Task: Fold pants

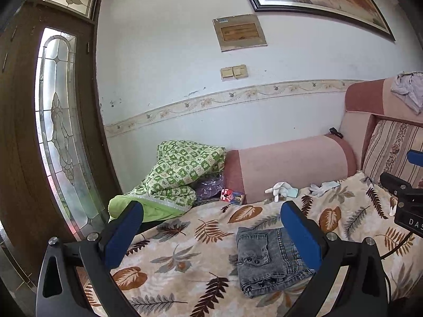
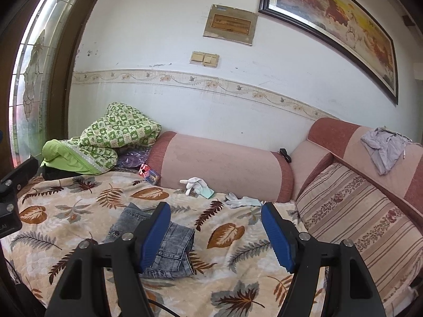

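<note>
Sitting folded on the leaf-print cover (image 1: pixel 185 240) is one pair of pants (image 1: pixel 264 259), grey washed denim w/ visible seams and a few dark rivets, squared into a chunky rectangle. Cover itself is quilted, beige w/ brown and grey leaves.

Everything else, relative to the pants:
- behind them, 1 pink bolster (image 2: pixel 224 163), rounded, fuzzy fabric w/ darker red ends
- just in front of the bolster, 2 white gloves (image 2: pixel 197 183), limp cloth, one w/ a greenish cuff
- back left, 1 green checked quilt (image 1: pixel 179 169) bunched in a puffy heap, plain lime lining showing
- beside the quilt, a small red box (image 1: pixel 230 195) and smth purple, can't tell what
- right of the pants, 1 striped cushion (image 2: pixel 357 216), floral bands
- above that on the sofa back, 1 crumpled pale lilac cloth (image 2: pixel 383 148)

Claws: left gripper (image 1: pixel 211 232) is spread wide, blue ribbed pads w/ nothing between them, its right finger overlapping the pants' edge in its own view, can't tell if it touches. Right gripper (image 2: pixel 215 235) also wide apart and holding nothing; pants sit behind its left finger, bare cover showing in the gap.
</note>
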